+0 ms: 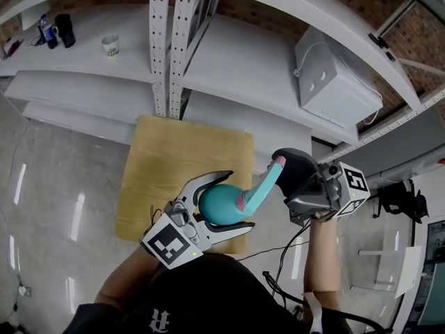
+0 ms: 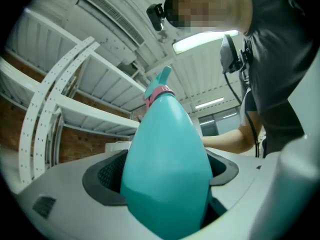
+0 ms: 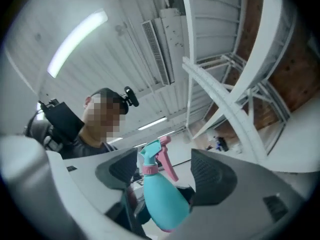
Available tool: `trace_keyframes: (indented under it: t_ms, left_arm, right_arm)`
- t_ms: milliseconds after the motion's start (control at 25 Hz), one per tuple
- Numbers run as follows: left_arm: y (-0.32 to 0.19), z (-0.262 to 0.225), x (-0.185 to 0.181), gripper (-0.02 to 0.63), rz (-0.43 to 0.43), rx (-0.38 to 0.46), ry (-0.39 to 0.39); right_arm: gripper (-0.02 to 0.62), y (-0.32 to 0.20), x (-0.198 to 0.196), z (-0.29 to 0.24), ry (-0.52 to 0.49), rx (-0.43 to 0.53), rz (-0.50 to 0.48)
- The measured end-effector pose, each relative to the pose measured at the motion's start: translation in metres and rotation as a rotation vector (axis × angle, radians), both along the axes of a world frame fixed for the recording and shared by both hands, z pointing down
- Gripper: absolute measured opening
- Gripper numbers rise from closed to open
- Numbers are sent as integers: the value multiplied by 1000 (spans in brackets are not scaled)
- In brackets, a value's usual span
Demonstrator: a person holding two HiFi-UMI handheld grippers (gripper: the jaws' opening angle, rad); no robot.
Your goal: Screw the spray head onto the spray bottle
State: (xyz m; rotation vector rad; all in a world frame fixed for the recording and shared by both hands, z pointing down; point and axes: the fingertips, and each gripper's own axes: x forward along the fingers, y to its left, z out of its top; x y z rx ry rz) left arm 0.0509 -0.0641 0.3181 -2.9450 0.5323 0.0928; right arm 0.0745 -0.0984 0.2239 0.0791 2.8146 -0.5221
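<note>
Presently, item one: left gripper (image 1: 242, 200), clamped across the round belly of a teal spray bottle (image 2: 167, 174); both dark pads (image 2: 107, 176) pressed against the bottle's flanks; bottle lying roughly level in the grip, neck pointing away from the jaws toward the other gripper.

Item two: spray head (image 1: 268, 183), teal with a pink trigger (image 3: 167, 159), seated on the bottle's neck at a pink collar (image 2: 159, 93); how far it is threaded down, not discernible; located beyond the left jaw tips and just in front of the right ones.

Item three: right gripper (image 1: 295, 169), jaws spread wide; spray head and bottle framed between its two pads (image 3: 210, 176) in the right gripper view, with a gap on either side; nothing pinched; marker cube (image 1: 351, 181) at its rear.

Surroundings: tan wooden board (image 1: 184, 158) below and ahead of the left gripper; white perforated rack upright (image 1: 161, 47) farther ahead; white box (image 1: 334, 82) on a shelf, ahead of the right gripper; paper cup (image 1: 110, 44) on a shelf, well off to the left of both.
</note>
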Motion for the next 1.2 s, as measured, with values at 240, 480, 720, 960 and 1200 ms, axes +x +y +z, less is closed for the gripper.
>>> trace_keyframes:
  t_ms: [240, 480, 720, 960, 1200]
  left_arm:
    - [29, -4, 18, 442, 184, -47, 29]
    - [33, -4, 15, 442, 278, -168, 75]
    - [32, -5, 15, 442, 326, -270, 80]
    - [19, 3, 16, 442, 272, -358, 58]
    - [-3, 22, 9, 441, 108, -415, -65]
  right_arm:
    - [321, 49, -40, -11, 14, 194, -362]
    - [319, 68, -59, -16, -13, 237, -385]
    - [163, 53, -61, -24, -111, 153, -280]
    - [123, 33, -59, -17, -46, 135, -108]
    - [121, 8, -58, 7, 154, 125, 136]
